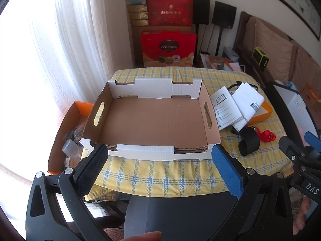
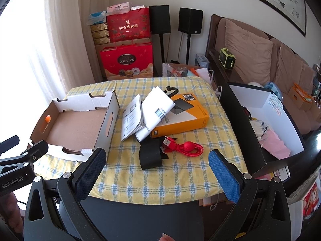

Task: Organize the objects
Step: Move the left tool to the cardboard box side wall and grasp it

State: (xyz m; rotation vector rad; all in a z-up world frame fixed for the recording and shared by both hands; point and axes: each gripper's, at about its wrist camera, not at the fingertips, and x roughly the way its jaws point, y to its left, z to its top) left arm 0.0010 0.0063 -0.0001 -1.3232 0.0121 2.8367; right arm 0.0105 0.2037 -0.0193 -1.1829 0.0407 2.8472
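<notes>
An empty cardboard tray with white edges sits on the yellow checked tablecloth; it is at the left in the right wrist view. To its right lie an orange box, white booklets, a folded white sheet, a red cable and a black strap. My left gripper is open and empty, just in front of the tray's near wall. My right gripper is open and empty, held near the table's front edge before the strap and cable.
An orange bin of oddments stands left of the table. A black-and-white box of items stands at the right. Red gift boxes and speakers are behind the table, a sofa at the far right.
</notes>
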